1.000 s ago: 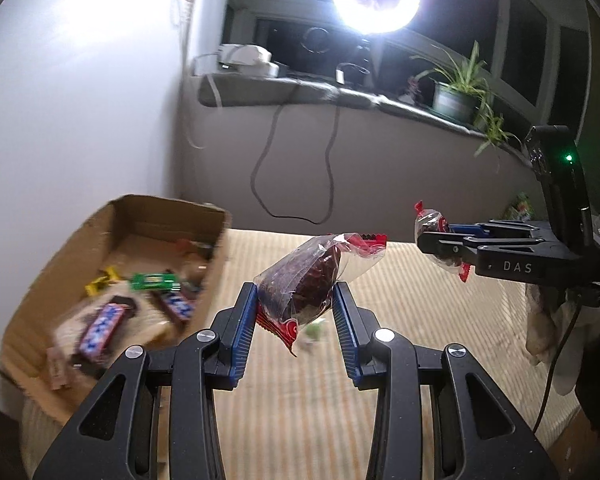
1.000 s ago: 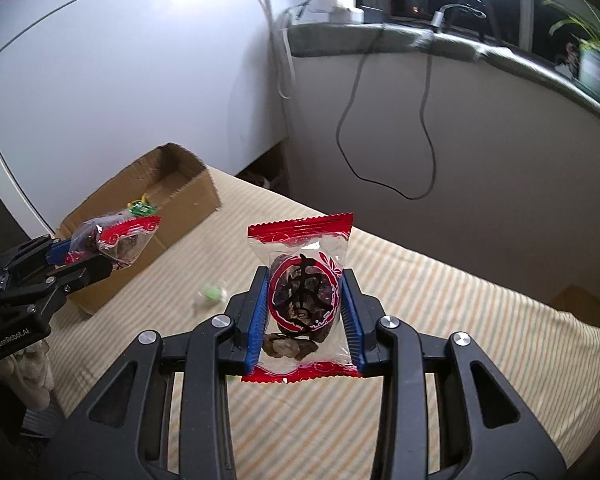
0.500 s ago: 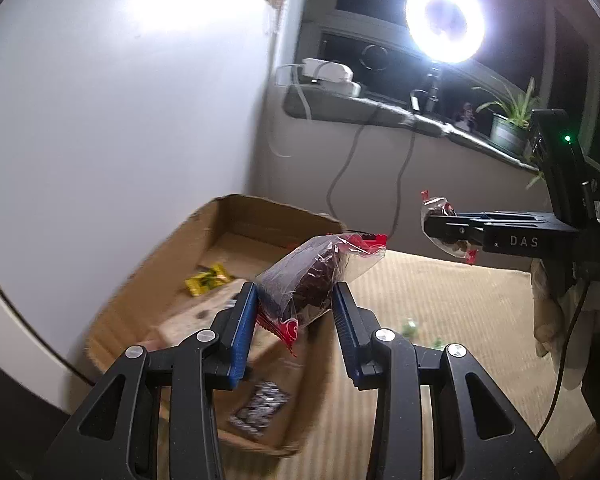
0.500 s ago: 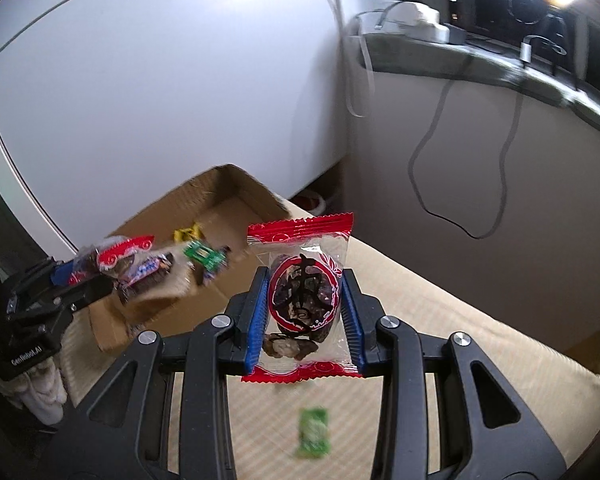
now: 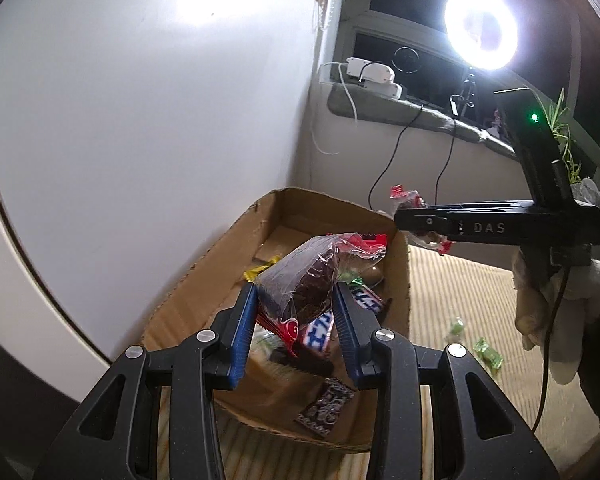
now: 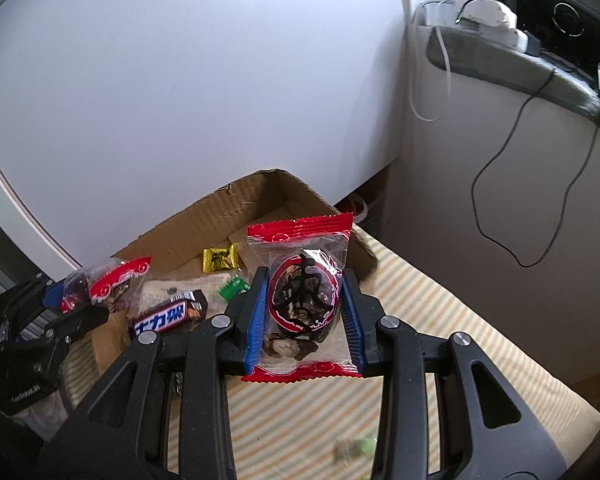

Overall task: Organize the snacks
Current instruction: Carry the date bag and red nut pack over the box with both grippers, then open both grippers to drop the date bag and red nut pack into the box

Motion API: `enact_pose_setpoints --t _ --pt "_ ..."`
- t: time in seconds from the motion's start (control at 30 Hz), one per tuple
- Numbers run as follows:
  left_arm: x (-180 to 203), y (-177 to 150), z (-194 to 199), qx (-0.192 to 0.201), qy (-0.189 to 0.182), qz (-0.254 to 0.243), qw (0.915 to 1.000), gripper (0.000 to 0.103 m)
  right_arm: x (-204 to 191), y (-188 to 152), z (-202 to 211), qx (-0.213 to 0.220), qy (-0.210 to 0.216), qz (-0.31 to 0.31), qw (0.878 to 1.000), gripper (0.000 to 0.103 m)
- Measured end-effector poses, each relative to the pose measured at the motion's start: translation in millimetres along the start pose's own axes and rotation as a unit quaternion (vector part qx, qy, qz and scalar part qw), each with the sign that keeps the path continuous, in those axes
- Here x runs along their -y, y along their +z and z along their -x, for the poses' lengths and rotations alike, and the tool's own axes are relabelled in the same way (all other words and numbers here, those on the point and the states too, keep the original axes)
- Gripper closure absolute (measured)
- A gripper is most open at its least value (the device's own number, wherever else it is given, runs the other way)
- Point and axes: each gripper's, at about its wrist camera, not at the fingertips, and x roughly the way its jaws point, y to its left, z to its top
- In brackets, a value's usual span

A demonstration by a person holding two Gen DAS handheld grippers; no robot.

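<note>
Grippers (image 5: pixel 294 328) (image 6: pixel 304 316) clamping packets (image 5: pixel 300 280) (image 6: pixel 302 300), over box (image 5: pixel 204 280)

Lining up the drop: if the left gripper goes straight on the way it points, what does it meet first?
Probably the candy bars lying in the box, just beyond the left gripper and its packet. Depth is unclear; it may be above them.

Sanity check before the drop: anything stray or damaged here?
Two small green wrapped candies lie loose on the striped tablecloth, outside the brown cardboard box. The box rim looks torn and ragged. Both grippers hold their red-and-clear snack packets squarely.
</note>
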Motion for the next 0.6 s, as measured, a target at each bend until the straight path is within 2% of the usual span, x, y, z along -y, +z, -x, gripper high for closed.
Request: enact_pose_setpoints --t 0.33,0.6 --pt "-5 0 -6 -0.007 0.006 0.002 0.9999 0.066 -11 3 -28 -0.021 0.01 0.011 1.0 0.067" --pt "-5 2 -9 -0.011 0.008 0.0 0.9999 0.065 -13 5 -35 -0.025 0.011 0.011 1.0 0.067"
